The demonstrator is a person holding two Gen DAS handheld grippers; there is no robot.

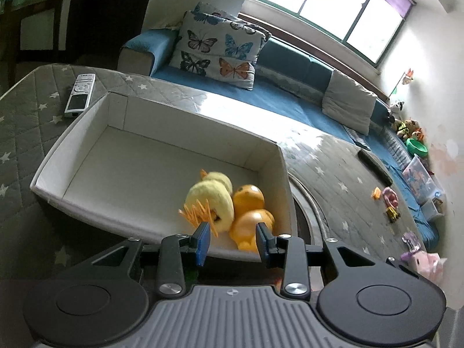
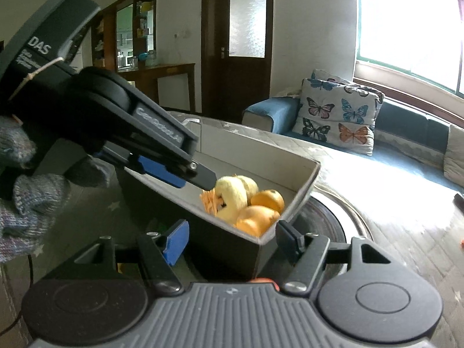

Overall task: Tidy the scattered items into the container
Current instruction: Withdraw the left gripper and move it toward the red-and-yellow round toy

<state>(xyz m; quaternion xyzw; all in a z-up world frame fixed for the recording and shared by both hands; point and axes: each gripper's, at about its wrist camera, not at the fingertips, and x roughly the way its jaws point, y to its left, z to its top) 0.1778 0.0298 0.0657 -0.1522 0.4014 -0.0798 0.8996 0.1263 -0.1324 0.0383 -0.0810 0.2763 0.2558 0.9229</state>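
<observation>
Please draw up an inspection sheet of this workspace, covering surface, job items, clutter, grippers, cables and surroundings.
Surface: grey star-patterned quilted cover, glare near the window side.
Job's things: white box holds a yellow plush duck and an orange rubber duck. Small toys lie scattered on the cover, outside the box.
Clutter: silver remote beside the box; dark remote farther off.
Grippers: left gripper open over the box's near wall, nothing between its pads; right gripper open, the box's corner between its fingers, untouched.
Cables: thin dark cord at the lower left of the right wrist view.
Surroundings: blue sofa, butterfly cushions, window, dark door.
</observation>
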